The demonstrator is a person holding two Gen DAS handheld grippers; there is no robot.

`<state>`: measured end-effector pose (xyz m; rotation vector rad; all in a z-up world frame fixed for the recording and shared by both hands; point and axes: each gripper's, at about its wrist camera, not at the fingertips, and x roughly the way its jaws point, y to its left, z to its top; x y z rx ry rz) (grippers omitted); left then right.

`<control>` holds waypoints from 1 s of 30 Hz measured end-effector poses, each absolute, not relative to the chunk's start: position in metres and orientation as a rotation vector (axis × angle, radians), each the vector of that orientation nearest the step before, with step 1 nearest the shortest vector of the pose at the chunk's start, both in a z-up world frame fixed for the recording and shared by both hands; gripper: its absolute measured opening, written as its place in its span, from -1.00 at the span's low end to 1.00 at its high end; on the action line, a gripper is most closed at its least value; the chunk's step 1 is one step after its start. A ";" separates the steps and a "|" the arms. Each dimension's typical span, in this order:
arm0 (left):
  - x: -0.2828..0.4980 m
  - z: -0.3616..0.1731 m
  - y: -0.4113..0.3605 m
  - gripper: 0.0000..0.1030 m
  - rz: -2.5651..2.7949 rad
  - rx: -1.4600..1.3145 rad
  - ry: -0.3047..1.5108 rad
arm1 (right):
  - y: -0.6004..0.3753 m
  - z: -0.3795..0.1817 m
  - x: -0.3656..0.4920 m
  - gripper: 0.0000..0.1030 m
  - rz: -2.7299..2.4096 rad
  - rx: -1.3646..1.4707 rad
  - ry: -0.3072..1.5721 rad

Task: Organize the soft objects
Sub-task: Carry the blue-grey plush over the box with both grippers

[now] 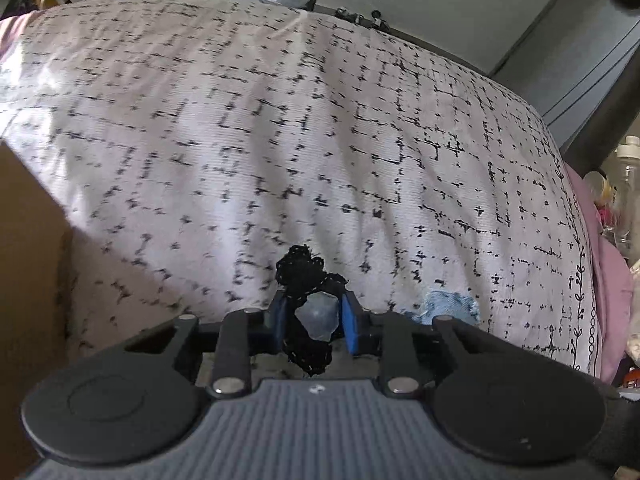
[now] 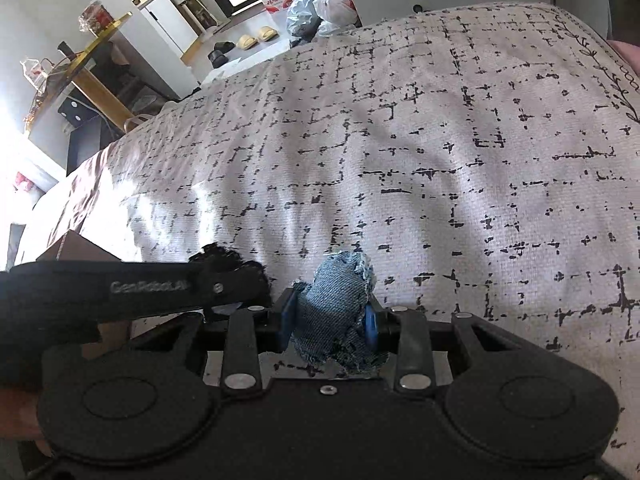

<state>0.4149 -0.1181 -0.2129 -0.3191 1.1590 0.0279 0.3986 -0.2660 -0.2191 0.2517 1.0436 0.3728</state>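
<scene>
The left gripper [image 1: 314, 322] is clamping a black knitted scrunchie [image 1: 306, 276] around what may be a clear plastic piece. Just beside it, the right gripper [image 2: 330, 316] is pinching a denim scrunchie [image 2: 336, 304]. Both are hovering over the patterned bedspread [image 1: 280, 120].

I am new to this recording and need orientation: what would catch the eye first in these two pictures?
First, the two bundles held low in each view: the left gripper is shut on a black knitted piece, the right gripper on a frayed denim scrap. Behind both stretches the white bedcover with broken black grid lines.
</scene>
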 end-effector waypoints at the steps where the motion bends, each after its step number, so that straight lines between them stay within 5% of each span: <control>1: 0.412 -0.209 -0.117 -0.48 0.032 -0.317 1.155 | -0.266 -0.217 0.396 -0.34 0.375 0.253 1.037; 30: 0.304 -0.098 -0.062 -0.48 0.124 -0.318 0.961 | -0.259 -0.140 0.340 -0.34 0.416 0.237 0.870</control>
